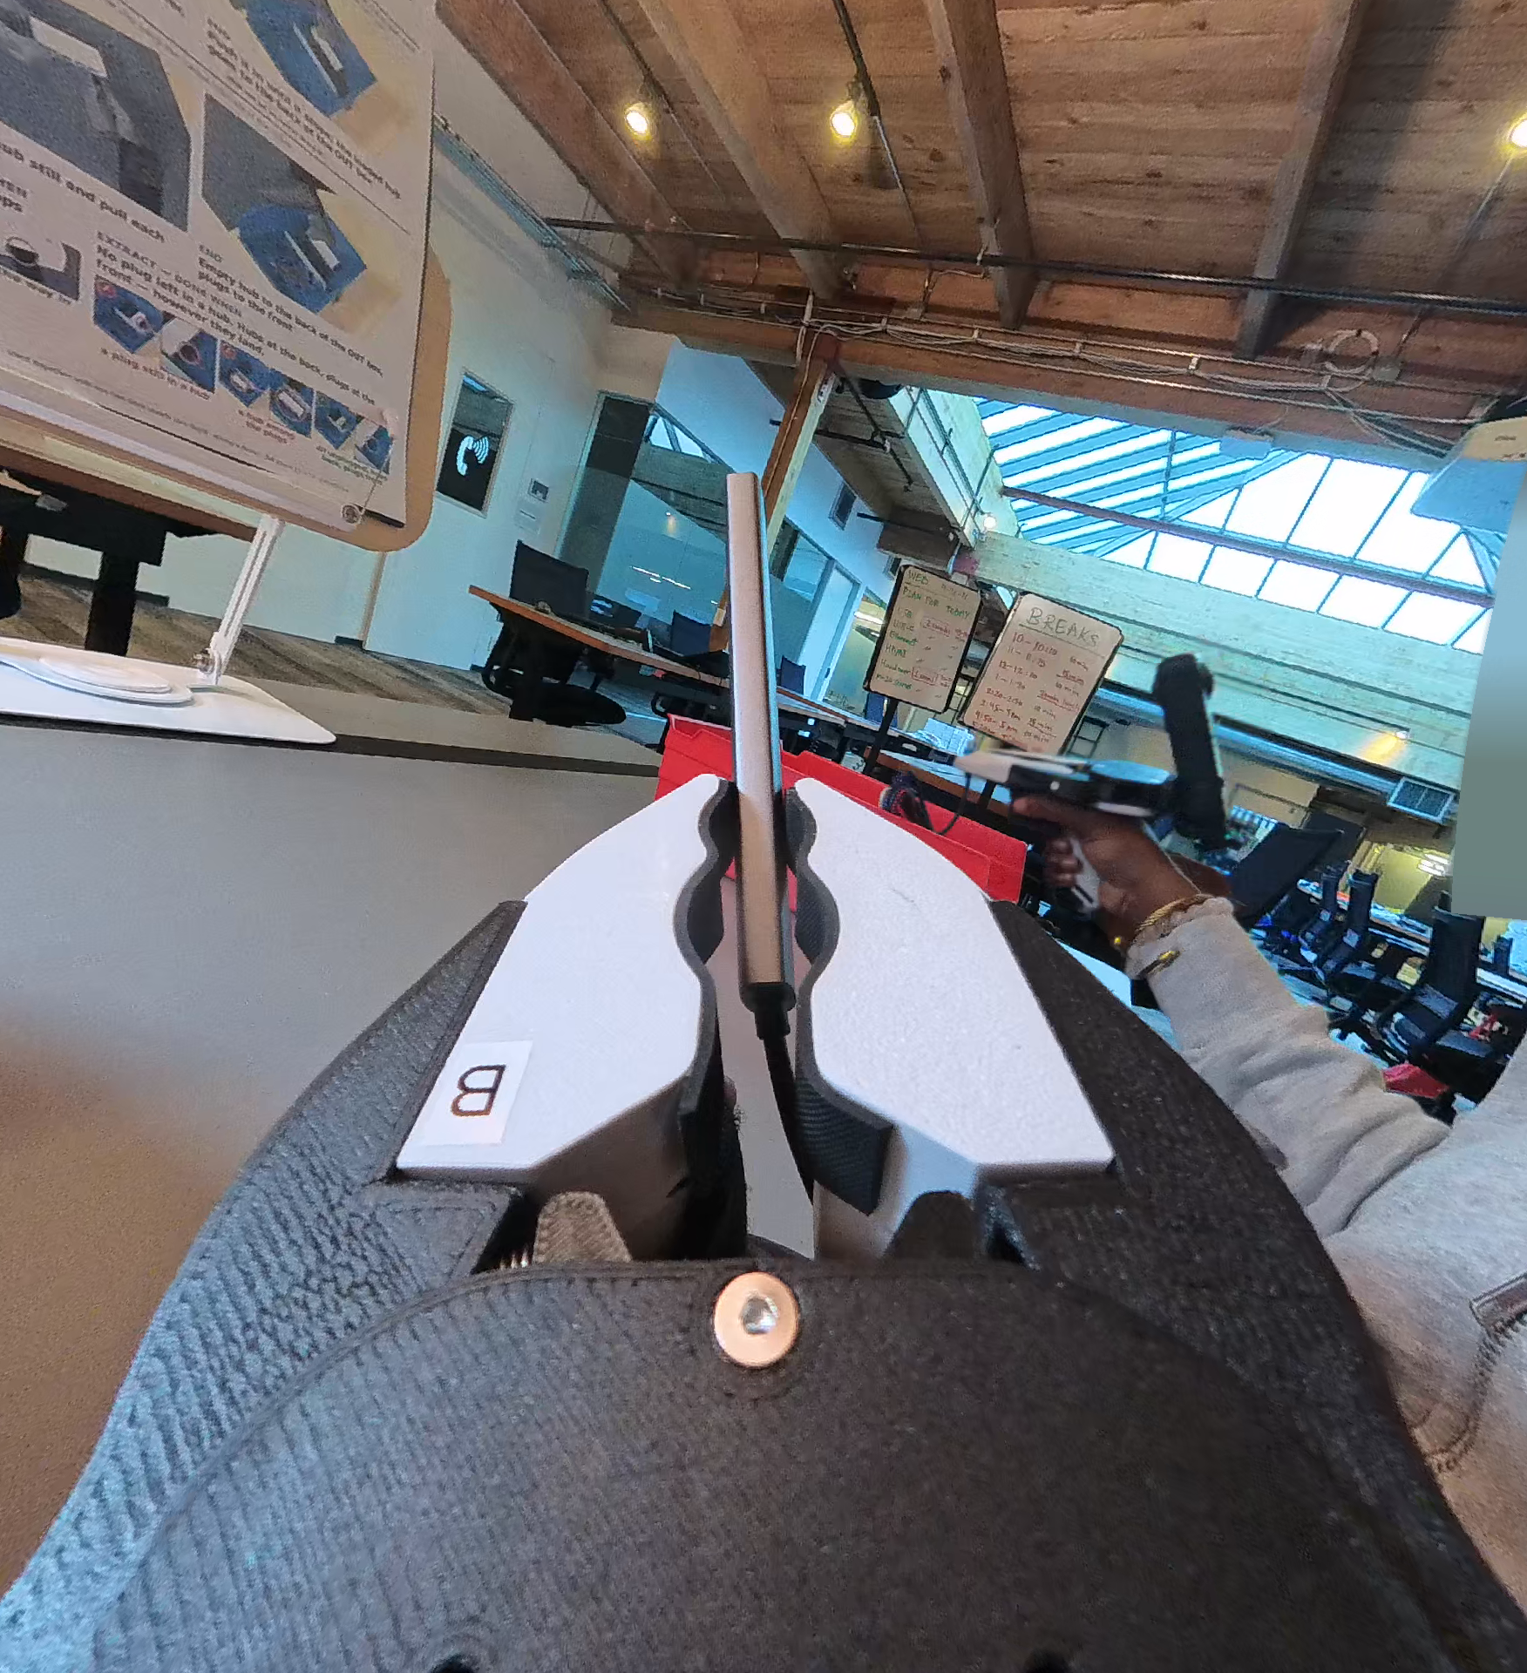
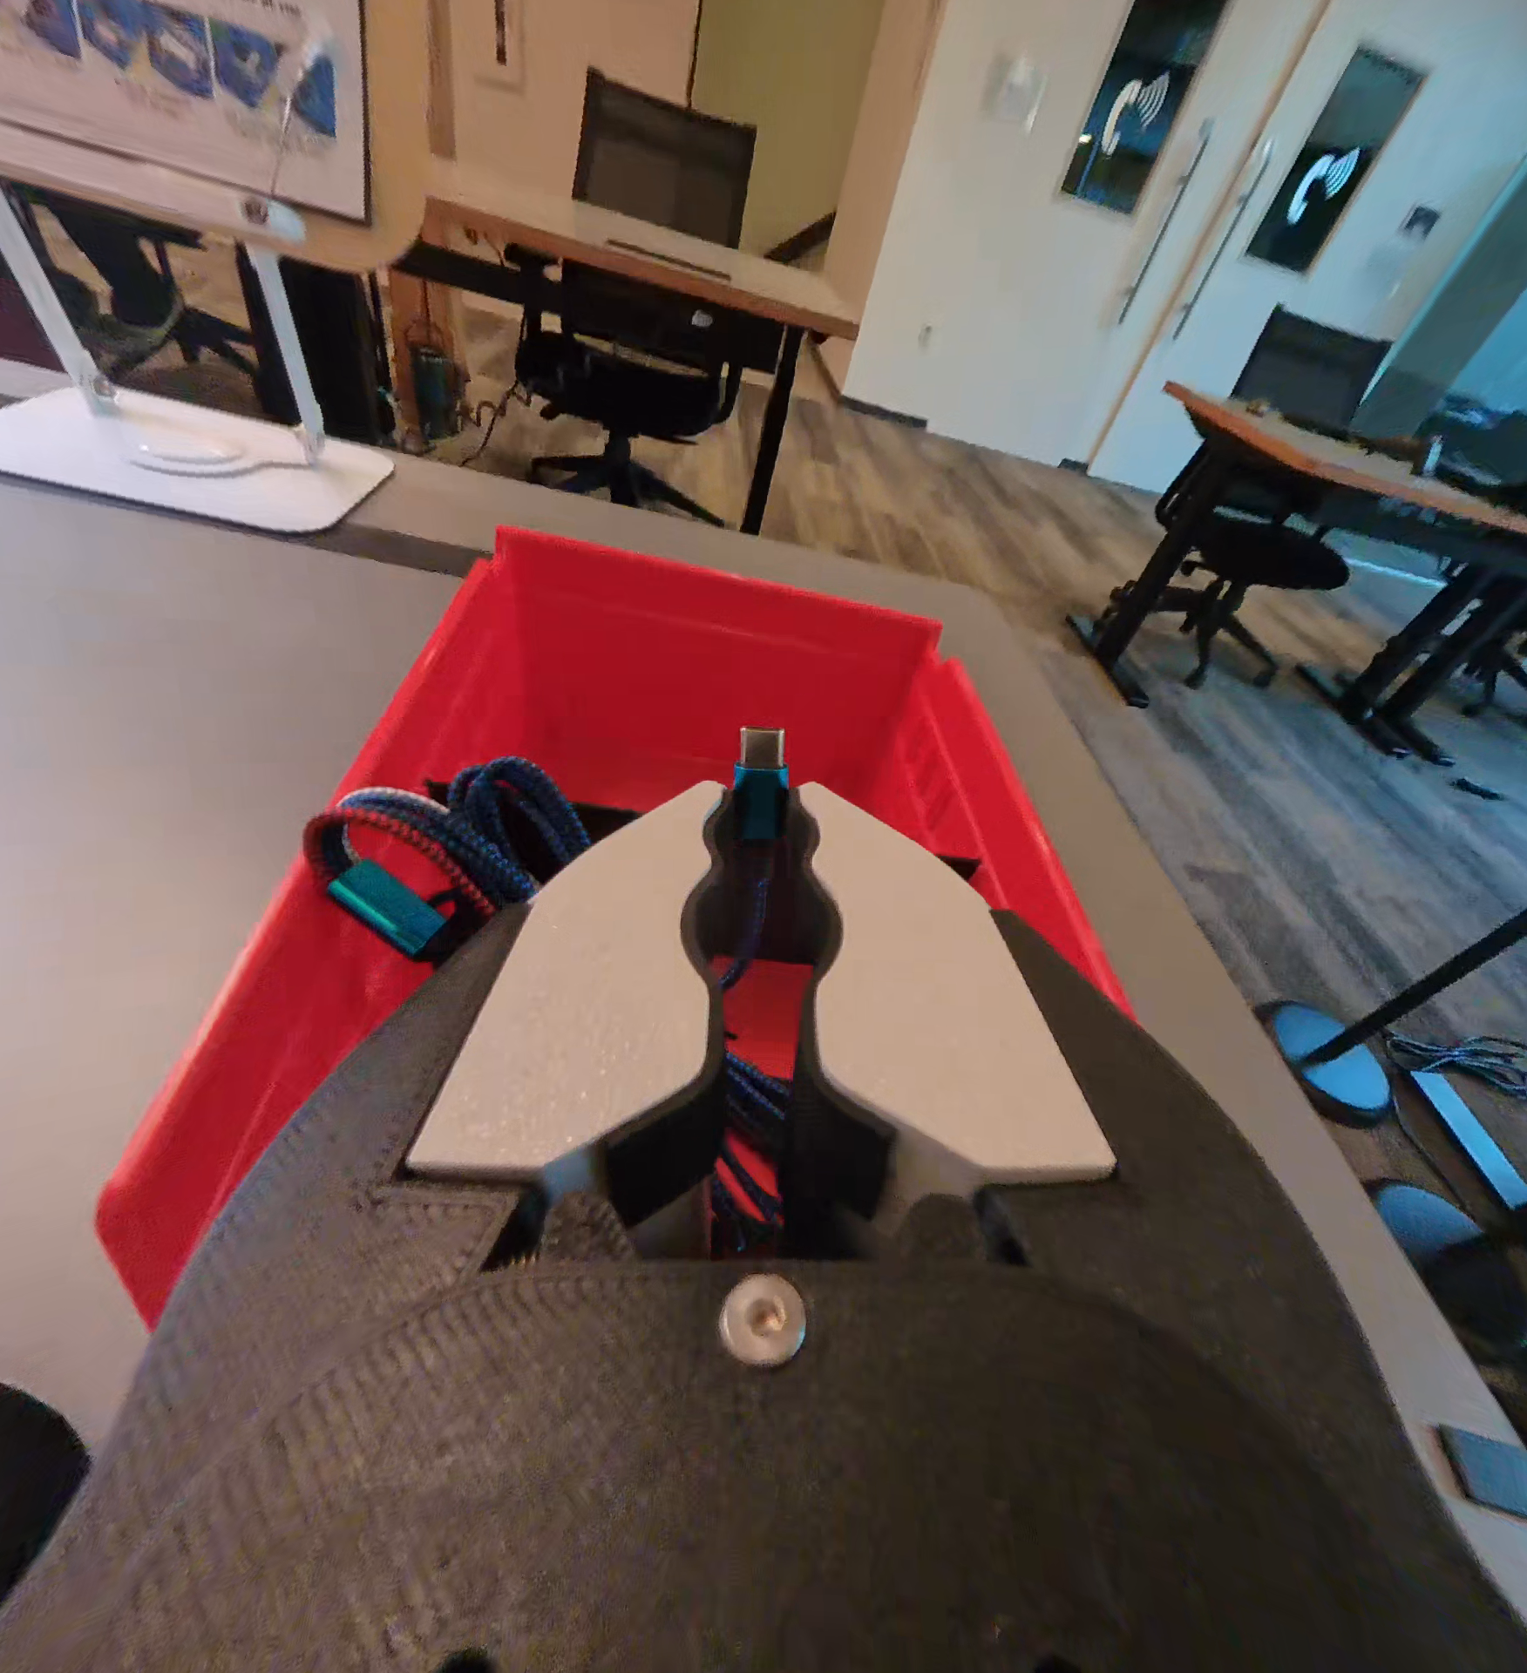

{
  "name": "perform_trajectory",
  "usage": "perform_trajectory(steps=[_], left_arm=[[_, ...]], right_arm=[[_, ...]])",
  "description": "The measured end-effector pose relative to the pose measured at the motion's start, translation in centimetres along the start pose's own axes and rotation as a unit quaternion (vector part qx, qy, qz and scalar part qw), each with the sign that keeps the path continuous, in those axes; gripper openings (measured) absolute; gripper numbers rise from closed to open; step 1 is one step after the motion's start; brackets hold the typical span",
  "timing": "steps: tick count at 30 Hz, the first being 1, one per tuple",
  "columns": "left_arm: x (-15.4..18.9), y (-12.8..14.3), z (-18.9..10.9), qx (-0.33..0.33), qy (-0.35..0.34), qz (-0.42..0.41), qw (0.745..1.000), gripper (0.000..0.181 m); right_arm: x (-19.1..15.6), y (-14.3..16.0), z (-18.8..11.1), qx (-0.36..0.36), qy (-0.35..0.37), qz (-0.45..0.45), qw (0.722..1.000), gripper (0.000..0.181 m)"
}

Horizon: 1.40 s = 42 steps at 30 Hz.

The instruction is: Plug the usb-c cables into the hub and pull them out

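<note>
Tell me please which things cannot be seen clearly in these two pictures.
- Hub ports: left wrist view shows it edge-on in the left claw; no port visible.
- Cable behind the plug: right wrist view, mostly hidden by the right claw.
- Red bin contents: right wrist view, largely covered by the claw.
- Instruction board: blurred, cut off by the top edge.

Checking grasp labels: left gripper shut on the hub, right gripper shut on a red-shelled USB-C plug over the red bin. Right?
One thing is off: the plug in the right gripper has a teal shell, not red, as the right wrist view shows. The rest holds: it is clamped over the red bin, and the left gripper is shut on the hub.
</note>
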<state>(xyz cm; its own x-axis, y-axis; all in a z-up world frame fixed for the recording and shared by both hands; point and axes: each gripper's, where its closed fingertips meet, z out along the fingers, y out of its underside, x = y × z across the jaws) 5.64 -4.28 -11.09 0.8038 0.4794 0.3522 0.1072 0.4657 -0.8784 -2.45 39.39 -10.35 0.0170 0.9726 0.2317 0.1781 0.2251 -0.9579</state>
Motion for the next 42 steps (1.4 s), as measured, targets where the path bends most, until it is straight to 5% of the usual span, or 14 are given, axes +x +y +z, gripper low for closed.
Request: perform_trajectory(steps=[5,12,18,25,28,34,39,42], left_arm=[[0.0,0.0,0.0,-0.001,0.000,-0.001,1.000,0.010],[0.0,0.1,0.0,-0.002,0.000,-0.003,1.000,0.010],[0.0,0.1,0.0,-0.003,0.000,-0.001,1.000,0.010],[0.0,0.1,0.1,-0.003,0.000,-0.003,1.000,0.010],[-0.1,0.1,0.1,-0.003,0.000,-0.004,1.000,0.010],[-0.1,0.1,0.1,-0.002,0.000,-0.005,1.000,0.010],[-0.1,0.1,0.1,-0.002,0.000,-0.005,1.000,0.010],[-0.1,0.1,0.1,-0.002,0.000,-0.004,1.000,0.010]], right_arm=[[-0.2,1.1,0.9,-0.014,-0.011,-0.003,1.000,0.011],[0.1,-1.2,0.5,-0.016,-0.024,-0.100,0.995,0.011],[-1.8,4.8,2.5,-0.168,-0.128,-0.119,0.970,0.011],[-1.2,10.7,4.6,-0.270,-0.095,-0.108,0.952,0.011],[-0.1,10.9,4.7,-0.295,-0.071,-0.111,0.946,0.017],[0.4,5.6,3.1,-0.181,-0.046,-0.036,0.982,0.052],[1.8,-0.5,-0.4,-0.025,0.002,0.024,0.999,0.041],[0.7,-5.0,-3.2,0.086,-0.030,0.086,0.992,0.029]])
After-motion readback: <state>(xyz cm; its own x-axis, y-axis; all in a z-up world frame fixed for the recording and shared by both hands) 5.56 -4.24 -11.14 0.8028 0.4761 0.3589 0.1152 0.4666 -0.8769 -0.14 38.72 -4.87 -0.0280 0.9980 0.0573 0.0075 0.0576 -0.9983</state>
